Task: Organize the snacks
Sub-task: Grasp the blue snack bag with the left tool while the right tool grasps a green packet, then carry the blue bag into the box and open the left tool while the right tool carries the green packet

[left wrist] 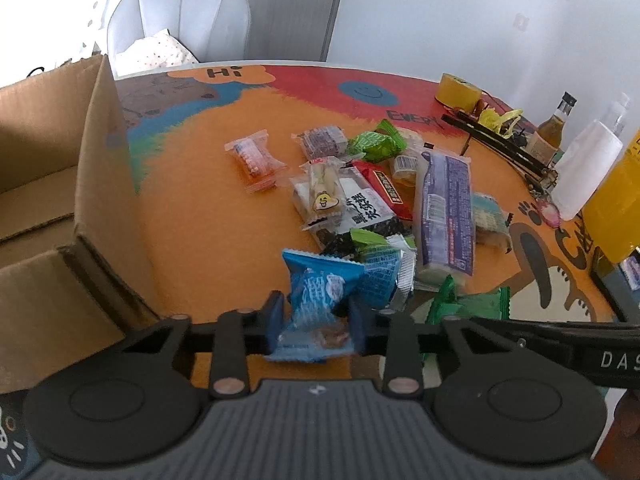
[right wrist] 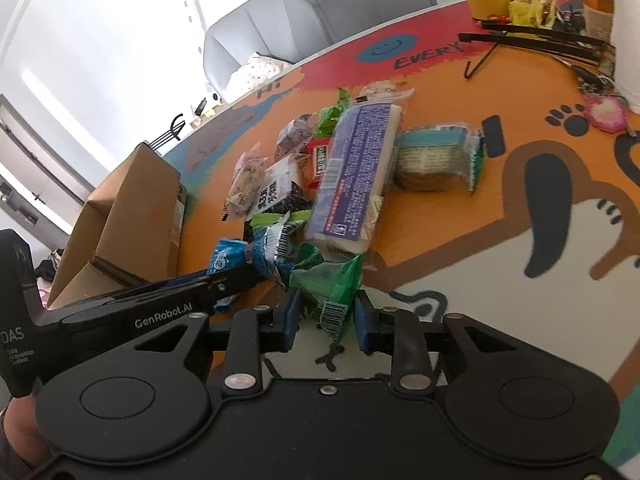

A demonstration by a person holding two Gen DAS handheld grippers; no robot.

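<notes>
A heap of wrapped snacks lies on the colourful tablecloth (left wrist: 208, 208). In the left wrist view my left gripper (left wrist: 316, 322) is shut on a blue snack packet (left wrist: 320, 292), which is crumpled between the blue pads. In the right wrist view my right gripper (right wrist: 327, 318) is shut on a green snack packet (right wrist: 328, 284) at the near edge of the heap. The left gripper's black body (right wrist: 160, 304) reaches in from the left with the blue packet (right wrist: 228, 256) at its tip. A long purple pack (left wrist: 444, 208) and a black-and-white packet (left wrist: 360, 208) lie in the heap.
An open cardboard box (left wrist: 52, 208) stands at the left of the table. At the far right are a yellow tape roll (left wrist: 458, 90), a glass bottle (left wrist: 554, 124), a white bottle (left wrist: 588, 164) and a yellow container (left wrist: 616, 200). A grey chair (left wrist: 180, 16) is behind the table.
</notes>
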